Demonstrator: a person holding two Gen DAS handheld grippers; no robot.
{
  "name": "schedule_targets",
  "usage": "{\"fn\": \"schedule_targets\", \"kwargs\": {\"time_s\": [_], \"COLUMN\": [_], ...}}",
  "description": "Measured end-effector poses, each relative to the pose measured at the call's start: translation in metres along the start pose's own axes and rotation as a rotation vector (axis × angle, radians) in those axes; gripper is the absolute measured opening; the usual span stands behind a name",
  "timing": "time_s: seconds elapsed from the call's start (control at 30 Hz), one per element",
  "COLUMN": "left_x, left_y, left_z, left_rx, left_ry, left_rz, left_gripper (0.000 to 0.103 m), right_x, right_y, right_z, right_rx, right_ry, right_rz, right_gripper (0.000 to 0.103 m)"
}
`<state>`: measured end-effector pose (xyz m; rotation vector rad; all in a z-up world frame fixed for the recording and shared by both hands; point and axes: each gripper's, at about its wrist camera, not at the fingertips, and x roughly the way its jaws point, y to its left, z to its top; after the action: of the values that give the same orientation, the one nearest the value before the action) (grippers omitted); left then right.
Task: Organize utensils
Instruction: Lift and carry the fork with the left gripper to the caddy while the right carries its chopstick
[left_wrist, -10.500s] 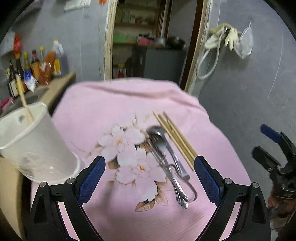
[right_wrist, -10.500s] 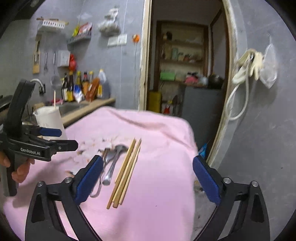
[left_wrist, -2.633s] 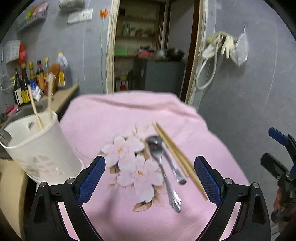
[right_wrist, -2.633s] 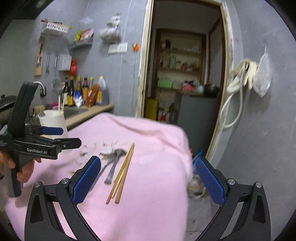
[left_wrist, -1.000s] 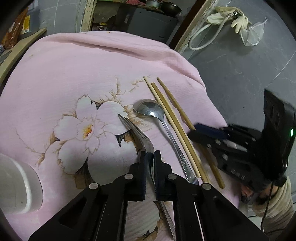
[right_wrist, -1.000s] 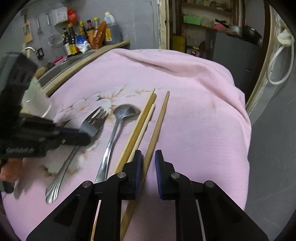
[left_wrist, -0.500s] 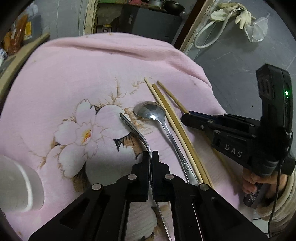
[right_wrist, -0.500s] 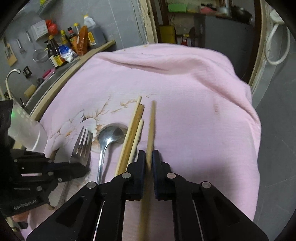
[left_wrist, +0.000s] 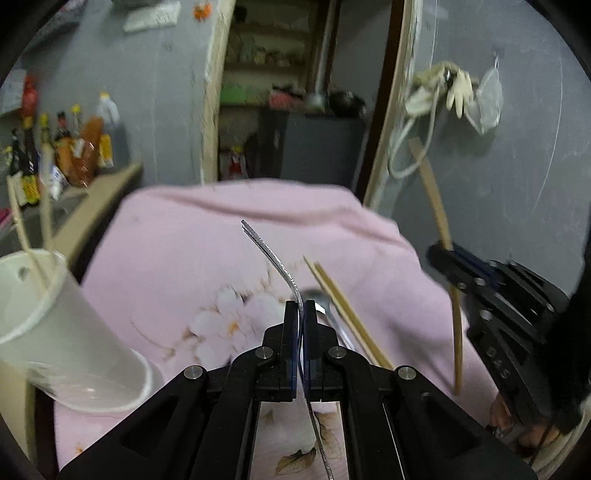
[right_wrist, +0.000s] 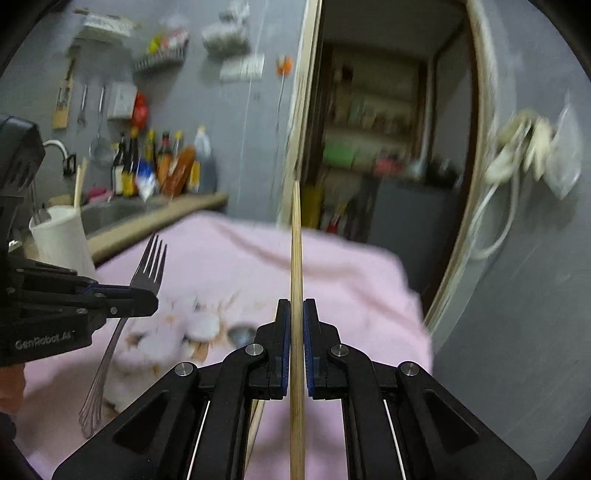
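My left gripper (left_wrist: 302, 314) is shut on a metal fork (left_wrist: 273, 254) and holds it above the pink cloth (left_wrist: 192, 240); the fork also shows in the right wrist view (right_wrist: 149, 266). My right gripper (right_wrist: 295, 314) is shut on one wooden chopstick (right_wrist: 296, 258), also lifted, and shows at the right of the left wrist view (left_wrist: 443, 254). A spoon (left_wrist: 317, 301) and two chopsticks (left_wrist: 343, 310) lie on the cloth. A white utensil holder (left_wrist: 48, 317) with chopsticks in it stands at the left.
A counter with sauce bottles (left_wrist: 74, 155) and a sink (right_wrist: 110, 210) lies behind the holder. A doorway with shelves (left_wrist: 288, 110) is at the back. The grey wall with hanging gloves (left_wrist: 450, 92) is at the right.
Both grippers have lifted from the cloth, the left with the fork and the right with one chopstick. Both views have tilted up toward the room.
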<state>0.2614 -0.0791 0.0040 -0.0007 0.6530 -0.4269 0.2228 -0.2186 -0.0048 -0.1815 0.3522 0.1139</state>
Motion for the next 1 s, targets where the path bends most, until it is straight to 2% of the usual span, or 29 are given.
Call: {"fn": "schedule_targets", "kwargs": {"time_s": [0.2,0.4,0.77,1.0], "left_x": [-0.032,-0.061,-0.112,-0.142], "left_y": [-0.003,0.000,0.039,0.083], "left_z": [0.014,0.030,0.045,0.056], "left_rx": [0.013,0.029,-0.004,-0.052], "left_ry": [-0.122,-0.212,-0.299,-0.353], "left_rz": [0.032,0.052,0.104,0.197], "left_gripper": [0.001,0.001,0.001,0.001], "right_x": [-0.038,-0.053,-0.074,-0.073], "right_y": [0.013,0.031,0.064,0.091], "right_z": [0.022,0.043,0.074,0.095], "right_rx": [-0.049,-0.057,-0.075,-0.075], "right_ry": [-0.199,-0.306,-0.422,-0.475], "right_rz": [-0.094,-0.110,-0.063,-0.003], "right_gripper": [0.004,0.004,0.004,0.004]}}
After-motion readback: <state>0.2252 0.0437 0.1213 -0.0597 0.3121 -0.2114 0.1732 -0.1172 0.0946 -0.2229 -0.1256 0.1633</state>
